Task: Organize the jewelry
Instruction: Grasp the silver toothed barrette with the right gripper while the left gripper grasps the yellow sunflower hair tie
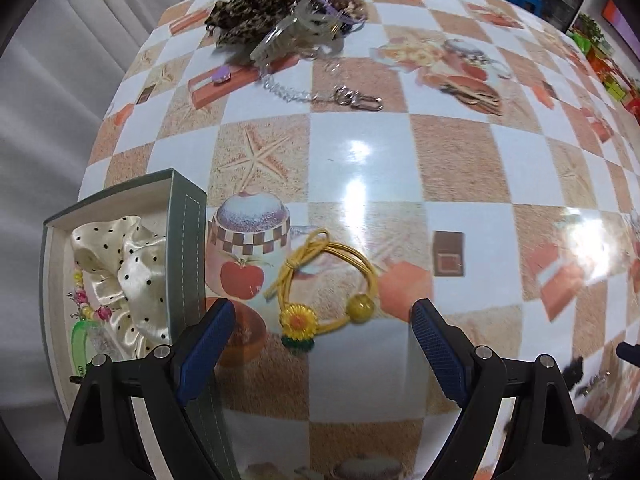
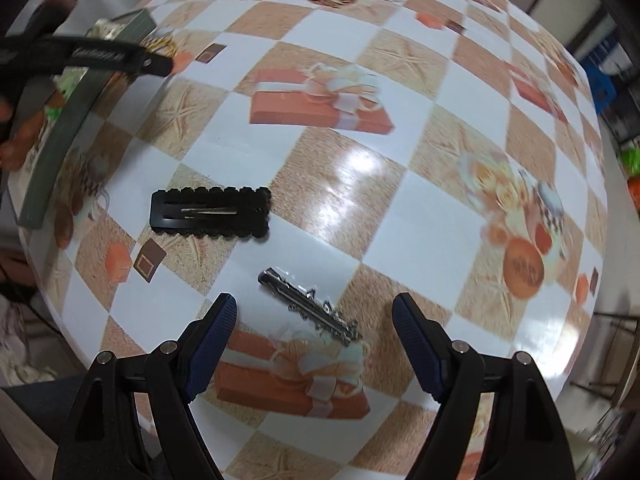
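We count one yellow hair tie (image 1: 326, 286) between the spread left gripper (image 1: 323, 322), box (image 1: 191, 248) at 9 o'clock. Right gripper (image 2: 314, 316) spread, empty, over one silver clip (image 2: 308, 306); one black clip (image 2: 211, 211) at 11 o'clock.

Yellow sunflower hair tie (image 1: 320, 280) flat beside green box (image 1: 192, 248).

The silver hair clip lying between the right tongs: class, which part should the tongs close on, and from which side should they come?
Grip the silver hair clip across its narrow middle, coming straight down from above. It lies flat and slanted on the table, so the open right tongs should roll until the pads face its long edges; gripped end to end, the thin bar would likely slip.
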{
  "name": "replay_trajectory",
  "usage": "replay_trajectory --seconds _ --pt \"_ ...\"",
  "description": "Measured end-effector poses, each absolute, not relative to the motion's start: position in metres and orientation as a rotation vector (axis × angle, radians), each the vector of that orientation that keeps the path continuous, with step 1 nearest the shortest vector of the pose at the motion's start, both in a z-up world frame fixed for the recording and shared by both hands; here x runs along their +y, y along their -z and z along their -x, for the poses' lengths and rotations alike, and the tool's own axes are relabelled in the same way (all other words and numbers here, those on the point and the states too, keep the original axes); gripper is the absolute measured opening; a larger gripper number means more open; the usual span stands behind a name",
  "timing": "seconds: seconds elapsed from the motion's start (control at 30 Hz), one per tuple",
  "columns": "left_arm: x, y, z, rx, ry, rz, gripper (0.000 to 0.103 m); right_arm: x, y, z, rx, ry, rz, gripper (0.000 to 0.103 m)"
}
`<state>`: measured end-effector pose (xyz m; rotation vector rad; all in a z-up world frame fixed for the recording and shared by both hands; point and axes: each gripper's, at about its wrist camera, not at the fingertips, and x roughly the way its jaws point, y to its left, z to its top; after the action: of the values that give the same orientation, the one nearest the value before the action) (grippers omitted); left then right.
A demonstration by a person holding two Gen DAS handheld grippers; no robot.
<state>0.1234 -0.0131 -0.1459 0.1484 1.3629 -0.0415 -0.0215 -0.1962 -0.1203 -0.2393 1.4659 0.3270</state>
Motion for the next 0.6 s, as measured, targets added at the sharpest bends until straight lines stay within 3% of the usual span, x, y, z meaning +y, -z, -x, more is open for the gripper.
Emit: replay_trajectory --seconds 0.17,0.23,0.37,0.43,0.5,0.6 --pt "-0.010 0.149 -0.130 1.367 0.066 -0.102 0.094 -0.194 0.128 0.018 1.472 -0.337 0.247 0.077" --pt "-0.011 0.149 -0.130 1.368 0.092 -0.083 0.087 -0.194 0.128 0.018 1.466 -0.338 0.246 0.075" --pt "-0.022 0.144 -0.127 1.355 0.139 -0.104 0.063 -0.193 0.128 0.019 1.451 -0.345 0.269 0.062" --pt "-0.027 0.143 -0.125 1.354 0.158 -0.113 0.049 -0.188 0.126 0.018 1.448 -0.345 0.274 0.050" --pt "-0.031 0.141 -0.123 1.357 0.176 -0.117 0.029 -0.184 0.125 0.017 1.449 -0.338 0.267 0.037" --pt "-0.033 0.140 -0.120 1.375 0.210 -0.089 0.009 -0.175 0.126 0.012 1.460 -0.311 0.250 0.022"
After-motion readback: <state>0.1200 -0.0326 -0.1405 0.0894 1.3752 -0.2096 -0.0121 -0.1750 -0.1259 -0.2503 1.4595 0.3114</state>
